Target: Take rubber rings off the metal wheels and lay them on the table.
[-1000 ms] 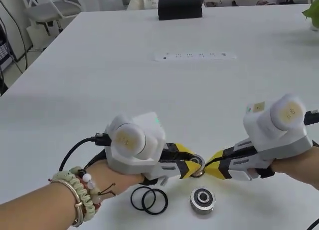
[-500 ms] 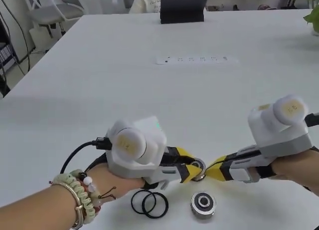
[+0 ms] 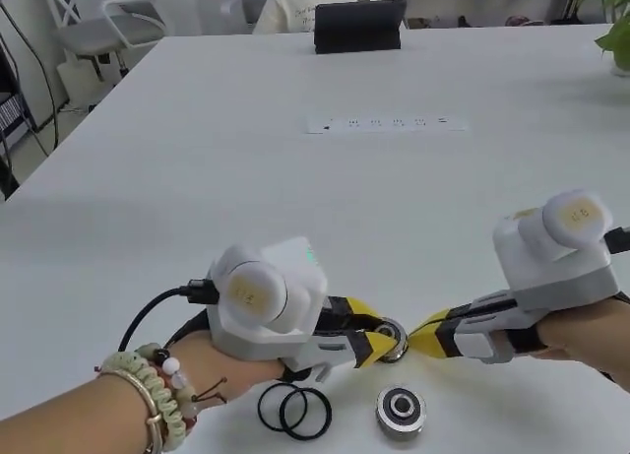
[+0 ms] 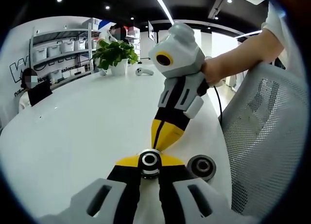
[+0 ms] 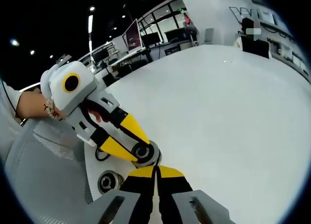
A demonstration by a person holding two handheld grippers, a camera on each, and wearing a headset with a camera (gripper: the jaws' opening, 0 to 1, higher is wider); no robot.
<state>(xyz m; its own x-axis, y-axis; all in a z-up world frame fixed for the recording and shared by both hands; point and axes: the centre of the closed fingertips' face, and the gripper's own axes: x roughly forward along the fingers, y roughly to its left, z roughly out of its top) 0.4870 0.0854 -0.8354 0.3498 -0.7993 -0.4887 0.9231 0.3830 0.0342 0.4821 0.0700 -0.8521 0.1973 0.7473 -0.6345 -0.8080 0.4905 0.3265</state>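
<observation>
My left gripper (image 3: 382, 338) (image 4: 149, 169) is shut on a metal wheel (image 3: 392, 333) (image 4: 149, 159) held just above the white table (image 3: 325, 208). My right gripper (image 3: 421, 340) (image 5: 155, 171) faces it from the right. Its jaws are shut, with the tips pinching at the dark rubber ring on that wheel's (image 5: 145, 153) rim. A second wheel (image 3: 401, 410) (image 4: 201, 166) (image 5: 109, 181) lies flat on the table just in front of the grippers. Two loose black rubber rings (image 3: 293, 411) lie overlapping on the table left of it, under my left gripper.
A white power strip (image 3: 386, 124) lies across the middle of the table. A dark tablet (image 3: 357, 27) stands at the far edge, with a person seated behind it. A potted plant (image 4: 114, 54) stands at the right end, and office chairs (image 3: 103, 21) at the far left.
Both grippers stay together at the held wheel, the right one sitting a little lower. The head camera has tilted, shifting the whole picture.
</observation>
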